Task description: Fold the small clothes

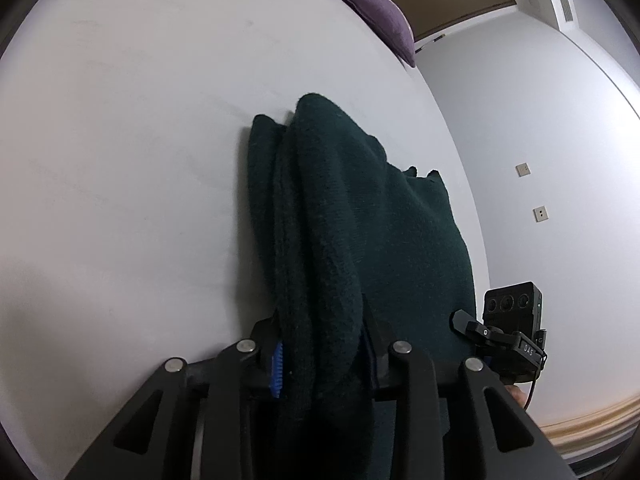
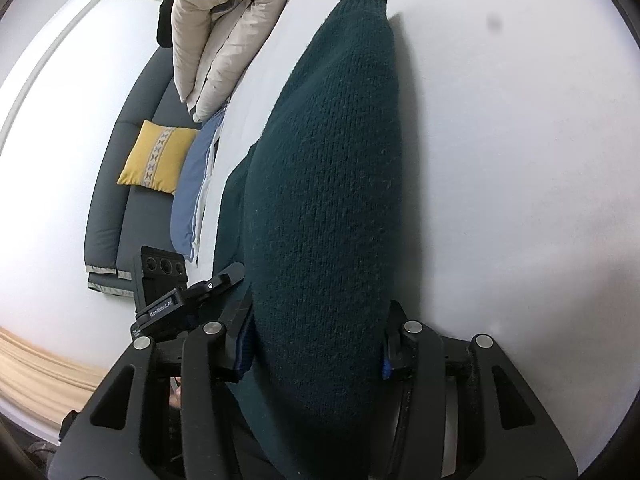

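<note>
A dark green knitted garment (image 1: 352,208) lies folded in thick layers on a white sheet (image 1: 120,160). Its near edge runs between the jaws of my left gripper (image 1: 322,332), whose blue pads press on a bunched fold of it. In the right wrist view the same garment (image 2: 332,160) stretches away as a long rounded fold. My right gripper (image 2: 320,320) is shut on its near end, and the knit fills the whole gap. The cloth hides both grippers' fingertips.
The white sheet (image 2: 520,160) spreads wide around the garment. A purple cushion (image 1: 380,16) sits at its far edge. A folded beige duvet (image 2: 216,32) and a blue pillow (image 2: 192,192) lie at the left. Beyond is a grey sofa (image 2: 120,184) with a yellow cushion (image 2: 156,156).
</note>
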A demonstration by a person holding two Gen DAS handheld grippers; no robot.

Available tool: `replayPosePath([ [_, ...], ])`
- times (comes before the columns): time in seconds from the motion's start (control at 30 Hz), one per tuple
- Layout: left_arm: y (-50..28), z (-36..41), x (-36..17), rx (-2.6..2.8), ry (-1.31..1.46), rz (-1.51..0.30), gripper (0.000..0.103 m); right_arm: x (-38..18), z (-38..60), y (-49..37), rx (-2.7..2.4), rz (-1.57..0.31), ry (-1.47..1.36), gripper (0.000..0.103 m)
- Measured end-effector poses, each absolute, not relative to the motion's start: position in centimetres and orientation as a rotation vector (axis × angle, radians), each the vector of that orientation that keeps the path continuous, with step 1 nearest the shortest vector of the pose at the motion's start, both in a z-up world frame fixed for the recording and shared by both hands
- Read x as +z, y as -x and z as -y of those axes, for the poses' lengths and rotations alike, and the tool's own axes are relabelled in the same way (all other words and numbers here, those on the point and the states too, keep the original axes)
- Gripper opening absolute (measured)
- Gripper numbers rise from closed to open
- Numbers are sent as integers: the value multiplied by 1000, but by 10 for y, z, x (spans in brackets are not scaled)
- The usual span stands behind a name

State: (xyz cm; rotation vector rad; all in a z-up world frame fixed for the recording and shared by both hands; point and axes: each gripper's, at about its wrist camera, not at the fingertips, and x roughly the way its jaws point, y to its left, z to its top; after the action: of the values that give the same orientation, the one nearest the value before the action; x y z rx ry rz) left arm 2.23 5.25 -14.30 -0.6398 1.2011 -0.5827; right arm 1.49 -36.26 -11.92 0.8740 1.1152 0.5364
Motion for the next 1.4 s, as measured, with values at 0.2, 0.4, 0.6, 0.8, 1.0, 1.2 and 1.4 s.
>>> replayPosePath([
  [0.2, -15, -55, -140, -555, 653, -1192, 37, -108, 386, -10, 441, -1077, -934, 50],
  [0.4, -8, -55, -105, -445, 559, -1112, 40, -61, 419, 10, 264, -923, -840, 51],
  [0.6, -6, -23, -55, -478, 398, -978, 41, -40, 390, -17, 367, -906, -777, 51],
  [0.8, -25, 19, -73, -510, 301, -1012, 42, -52, 355, -61, 433, -939, -798, 51],
  [1.0, -36, 12, -102, -481, 337, -1060, 34, -76, 345, -99, 381, -998, -785, 49],
  [1.2, -32, 7, -109, -480, 332, -1053, 27, -99, 341, -131, 348, -1007, -786, 49],
  [1.4, -29, 3, -114, -487, 342, -1044, 25, -82, 350, -123, 316, -948, -771, 51],
])
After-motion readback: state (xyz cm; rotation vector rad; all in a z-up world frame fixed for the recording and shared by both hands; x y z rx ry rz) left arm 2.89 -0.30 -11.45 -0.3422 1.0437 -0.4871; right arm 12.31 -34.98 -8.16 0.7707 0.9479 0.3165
